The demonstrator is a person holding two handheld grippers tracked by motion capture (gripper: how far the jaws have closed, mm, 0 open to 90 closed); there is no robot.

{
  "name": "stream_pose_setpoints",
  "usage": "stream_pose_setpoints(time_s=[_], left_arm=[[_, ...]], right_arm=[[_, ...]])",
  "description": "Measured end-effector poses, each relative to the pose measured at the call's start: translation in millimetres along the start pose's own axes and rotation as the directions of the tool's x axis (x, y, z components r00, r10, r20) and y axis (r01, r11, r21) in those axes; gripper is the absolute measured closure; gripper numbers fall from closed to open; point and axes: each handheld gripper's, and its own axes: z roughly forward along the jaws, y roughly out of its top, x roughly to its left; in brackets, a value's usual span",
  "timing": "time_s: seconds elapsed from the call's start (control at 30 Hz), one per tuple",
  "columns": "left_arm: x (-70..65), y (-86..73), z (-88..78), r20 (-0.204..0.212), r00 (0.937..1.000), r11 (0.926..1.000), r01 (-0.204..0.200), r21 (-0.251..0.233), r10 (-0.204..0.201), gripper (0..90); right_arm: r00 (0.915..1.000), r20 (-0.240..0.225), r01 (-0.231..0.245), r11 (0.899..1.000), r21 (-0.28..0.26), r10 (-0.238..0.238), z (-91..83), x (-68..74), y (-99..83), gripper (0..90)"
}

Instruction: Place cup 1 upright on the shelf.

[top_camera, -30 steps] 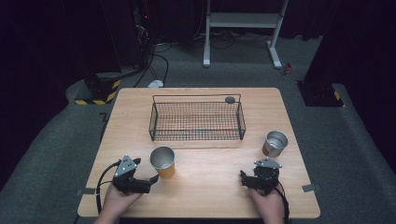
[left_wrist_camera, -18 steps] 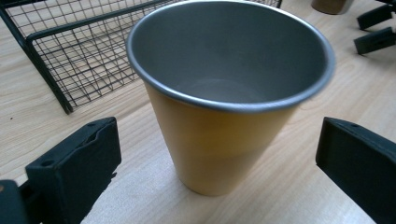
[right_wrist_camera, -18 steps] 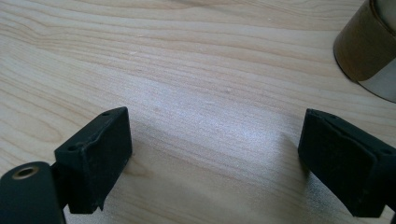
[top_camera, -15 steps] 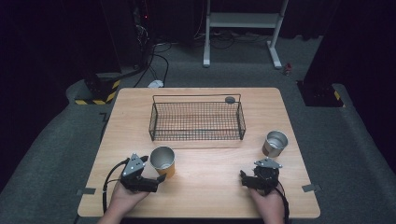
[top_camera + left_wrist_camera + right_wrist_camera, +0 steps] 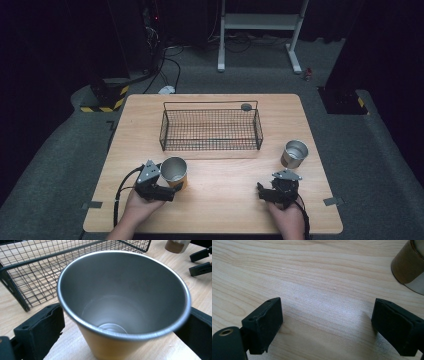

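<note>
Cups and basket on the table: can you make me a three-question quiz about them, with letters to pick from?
1. Where is the wire basket?
A. on the table's far half
B. on the floor
C. between the two grippers

2. How many cups stand on the table?
A. one
B. two
C. four

3. How is the left gripper placed?
A. shut on nothing
B. jaws open on either side of the orange cup
C. inside the basket

Answers: 1 A, the high view shows the basket beyond both cups. 2 B, the orange cup and the brown cup near the right gripper. 3 B, the left gripper view shows a jaw on each side of the cup.
</note>
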Motion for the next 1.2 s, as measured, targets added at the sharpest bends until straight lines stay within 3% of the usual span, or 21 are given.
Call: stream_pose_setpoints(time_s=[0.1, 0.23, 0.3, 0.47, 0.77, 0.8, 0.9, 1.2], left_arm=[[3.1, 0.4, 3.4, 0.011, 0.9997, 0.9995, 0.023, -0.02, -0.023, 0.6], [1.4, 0.0, 6.9, 0.012, 0.9996, 0.9988, 0.026, -0.041, -0.026, 0.6], [-0.4, -1.3, 8.5, 0.017, 0.9996, 0.997, 0.024, -0.073, -0.023, 0.6], [-3.6, 2.0, 9.1, 0.012, 0.9999, 0.9949, -0.002, -0.101, 0.003, 0.6], [-2.9, -1.5, 9.3, -0.009, 0.9999, 0.9929, -0.013, -0.118, 0.013, 0.7], [-1.8, -1.9, 8.4, -0.023, 0.9996, 0.9916, -0.021, -0.128, 0.018, 2.8], [-0.1, -2.7, 7.6, -0.008, 0.9999, 0.9908, -0.013, -0.135, 0.012, 4.4], [-4.3, -5.3, 4.5, -0.025, 0.9989, 0.986, -0.042, -0.161, 0.038, 12.7]], right_arm=[[1.0, 0.0, 0.0, 1.0, 0.0, 0.0, 0.0, 0.0, 0.0, 9.7], [1.0, 0.0, 0.0, 1.0, 0.0, 0.0, 0.0, 0.0, 0.0, 9.7], [1.0, 0.0, 0.0, 1.0, 0.0, 0.0, 0.0, 0.0, 0.0, 9.7], [1.0, 0.0, 0.0, 1.0, 0.0, 0.0, 0.0, 0.0, 0.0, 9.7], [1.0, 0.002, -0.004, 1.0, 0.0, 0.004, -0.2, 0.4, -0.2, 9.8], [1.0, 0.002, -0.004, 1.0, 0.001, 0.004, -0.2, 0.4, -0.1, 9.8], [1.0, 0.002, -0.005, 1.0, 0.001, 0.005, -0.2, 0.5, -0.2, 9.8], [1.0, 0.002, -0.006, 1.0, 0.001, 0.006, -0.3, 0.6, -0.2, 9.8]])
